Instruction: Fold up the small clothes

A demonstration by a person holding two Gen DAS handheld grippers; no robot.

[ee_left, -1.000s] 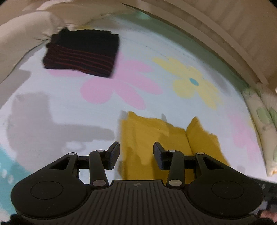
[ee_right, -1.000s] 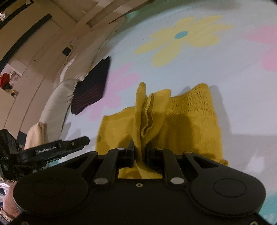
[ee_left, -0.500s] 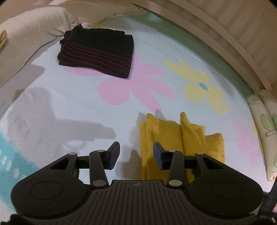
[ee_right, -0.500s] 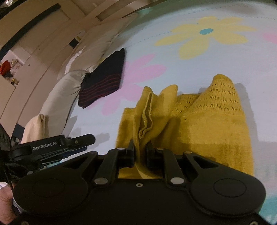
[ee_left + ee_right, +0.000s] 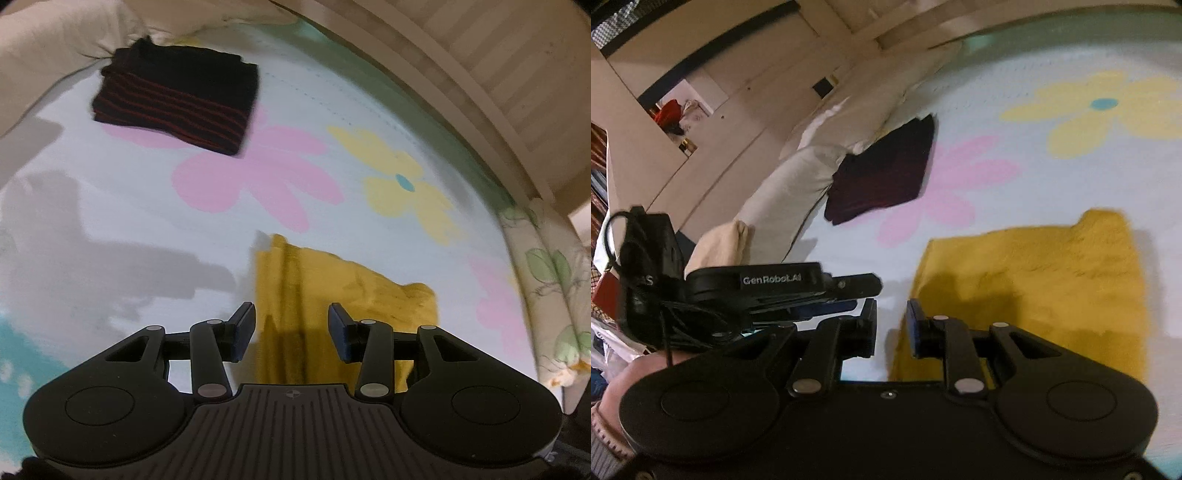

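My right gripper, its jaws just opening and now empty, hovers beside the yellow knit garment lying folded on the flowered bedsheet, while my left gripper hangs open above it, so I should smooth edges squarely before the next fold.

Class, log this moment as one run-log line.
yellow garment: flat on bedsheet | right gripper: just opened, empty | left gripper: open, empty | striped garment: folded

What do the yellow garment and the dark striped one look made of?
Yellow garment: looks like a soft, matte knit with a fuzzy, slightly lumpy surface; blur hides the stitches. Dark striped garment: matte fabric, probably a thin knit, black with fine red stripes, folded into a flat stack; exact fibre cannot be told.
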